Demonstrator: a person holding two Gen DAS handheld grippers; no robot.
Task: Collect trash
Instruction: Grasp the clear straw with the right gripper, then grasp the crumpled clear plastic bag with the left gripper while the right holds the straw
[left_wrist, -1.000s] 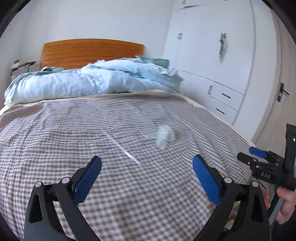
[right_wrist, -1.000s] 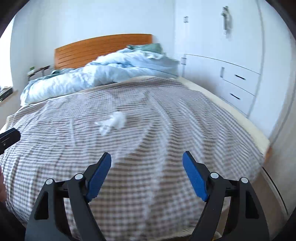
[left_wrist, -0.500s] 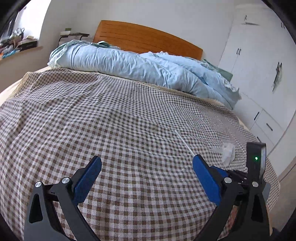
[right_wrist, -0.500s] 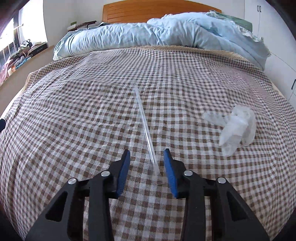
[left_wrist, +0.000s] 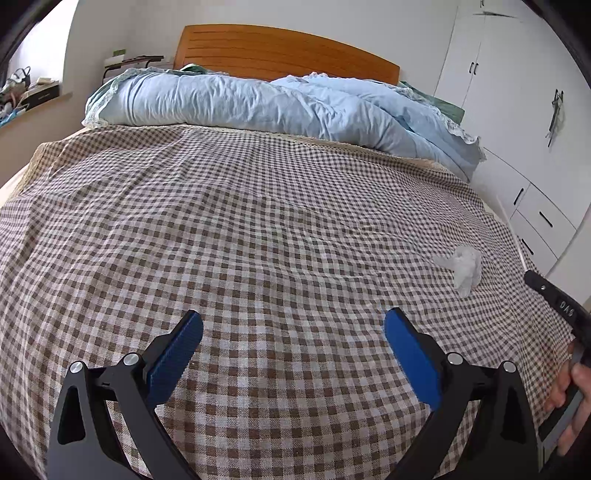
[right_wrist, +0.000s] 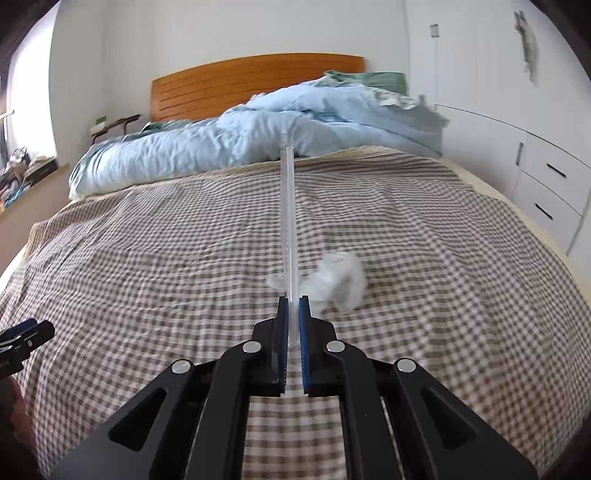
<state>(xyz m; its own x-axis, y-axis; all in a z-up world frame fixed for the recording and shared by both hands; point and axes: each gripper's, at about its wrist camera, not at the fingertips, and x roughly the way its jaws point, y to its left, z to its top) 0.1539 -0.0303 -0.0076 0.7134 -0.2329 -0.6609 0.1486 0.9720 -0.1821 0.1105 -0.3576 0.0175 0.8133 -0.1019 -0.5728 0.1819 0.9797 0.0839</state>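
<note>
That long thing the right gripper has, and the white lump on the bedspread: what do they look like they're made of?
The straw, clamped in the right gripper, looks like clear, glossy plastic: the bedspread shows through it and it stays straight. The white lump seems to be thin, crinkly plastic film, perhaps a wrapper or glove; it is translucent and crumpled. It could be tissue.

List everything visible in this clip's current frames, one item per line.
clear straw: one, transparent, gripped at its near end, pointing forward above the bed
crumpled tissue: one, white, on the bedspread
bedspread: one, brown-and-white check, covering the bed
duvet: one, light blue, bunched at the head
headboard: one, orange wood
wardrobe: one, white, with drawers, beside the bed
left gripper: black with blue pads, jaws wide, empty
right gripper: jaws shut on the straw
</note>
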